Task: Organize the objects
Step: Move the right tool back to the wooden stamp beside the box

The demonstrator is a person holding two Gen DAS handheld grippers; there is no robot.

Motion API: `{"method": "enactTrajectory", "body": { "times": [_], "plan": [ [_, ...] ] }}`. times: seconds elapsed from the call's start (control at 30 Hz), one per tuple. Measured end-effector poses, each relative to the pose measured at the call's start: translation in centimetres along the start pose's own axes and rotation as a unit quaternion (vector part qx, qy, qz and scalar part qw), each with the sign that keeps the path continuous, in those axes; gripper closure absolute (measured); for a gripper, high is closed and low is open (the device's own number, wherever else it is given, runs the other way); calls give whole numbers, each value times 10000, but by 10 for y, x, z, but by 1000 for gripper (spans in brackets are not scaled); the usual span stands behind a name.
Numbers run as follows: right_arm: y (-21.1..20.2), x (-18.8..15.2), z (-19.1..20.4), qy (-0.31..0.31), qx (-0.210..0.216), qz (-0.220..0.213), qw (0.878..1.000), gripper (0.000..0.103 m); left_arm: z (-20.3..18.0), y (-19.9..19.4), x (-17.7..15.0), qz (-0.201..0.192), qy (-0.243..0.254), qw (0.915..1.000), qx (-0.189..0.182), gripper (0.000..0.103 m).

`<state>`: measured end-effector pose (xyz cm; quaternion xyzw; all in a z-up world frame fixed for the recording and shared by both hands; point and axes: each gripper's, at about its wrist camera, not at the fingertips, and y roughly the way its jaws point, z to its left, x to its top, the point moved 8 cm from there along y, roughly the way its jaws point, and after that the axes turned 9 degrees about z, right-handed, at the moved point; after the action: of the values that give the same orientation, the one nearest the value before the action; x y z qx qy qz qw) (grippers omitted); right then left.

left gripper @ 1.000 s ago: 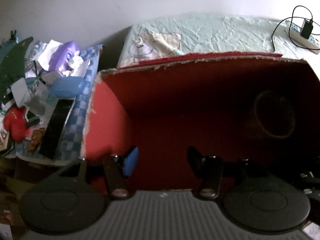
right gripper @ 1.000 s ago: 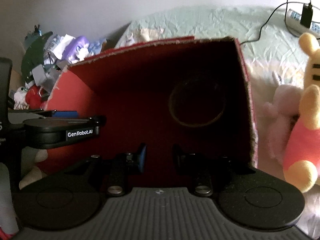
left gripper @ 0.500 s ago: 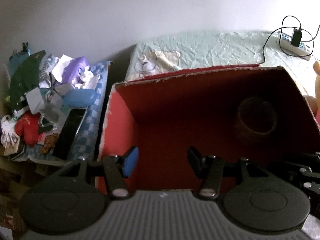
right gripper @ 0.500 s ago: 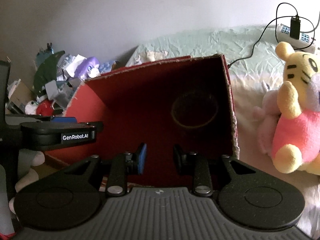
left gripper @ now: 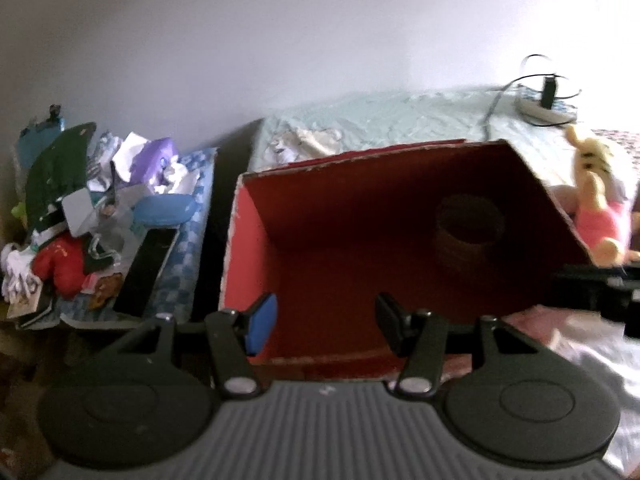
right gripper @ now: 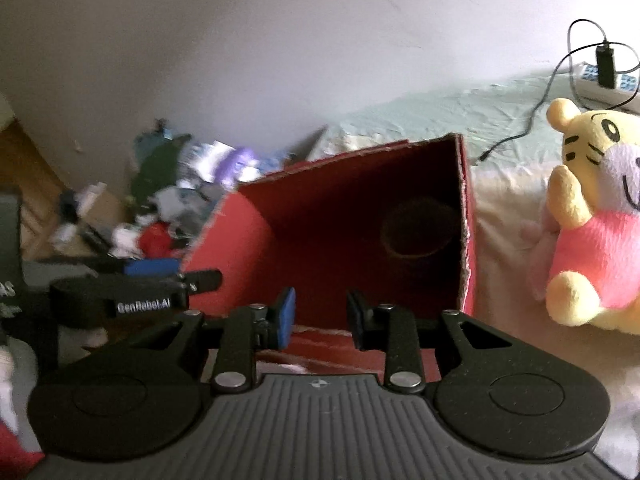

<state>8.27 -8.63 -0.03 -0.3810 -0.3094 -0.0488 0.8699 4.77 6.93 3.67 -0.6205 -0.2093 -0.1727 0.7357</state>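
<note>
We read "GenRobot.AI" in white on the left gripper, left of the red box.

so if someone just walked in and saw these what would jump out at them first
The big red box fills the middle of both views, open toward the cameras, with a dark round roll deep inside it. To its right on the bed sits a yellow and pink plush toy, and to its left a heap of clutter lies piled against the wall. The left gripper and right gripper are both open and empty.
</note>
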Motion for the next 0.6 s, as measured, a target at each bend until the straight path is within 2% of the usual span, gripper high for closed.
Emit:
{"method": "enactTrajectory", "body": {
  "times": [0.07, 0.17, 0.3, 0.43, 0.6],
  "plan": [
    [-6, -6, 0, -29, 302, 101, 9995, 72, -3, -8, -8, -64, 103, 9996, -271, 46],
    [-7, -18, -3, -95, 530, 368, 9979, 72, -11, -13, -22, -79, 287, 9971, -695, 46],
    [4, -38, -11, -14, 635, 900, 9939, 73, -26, -6, -41, 171, 407, 9911, -1254, 50],
    [26, -58, -21, 235, 600, 1391, 9882, 73, -49, 0, -61, 394, 590, 9811, -1801, 53],
    [49, -73, -24, 581, 705, 1733, 9806, 72, -75, 16, -80, 726, 724, 9730, -2069, 54]
  ]
}}
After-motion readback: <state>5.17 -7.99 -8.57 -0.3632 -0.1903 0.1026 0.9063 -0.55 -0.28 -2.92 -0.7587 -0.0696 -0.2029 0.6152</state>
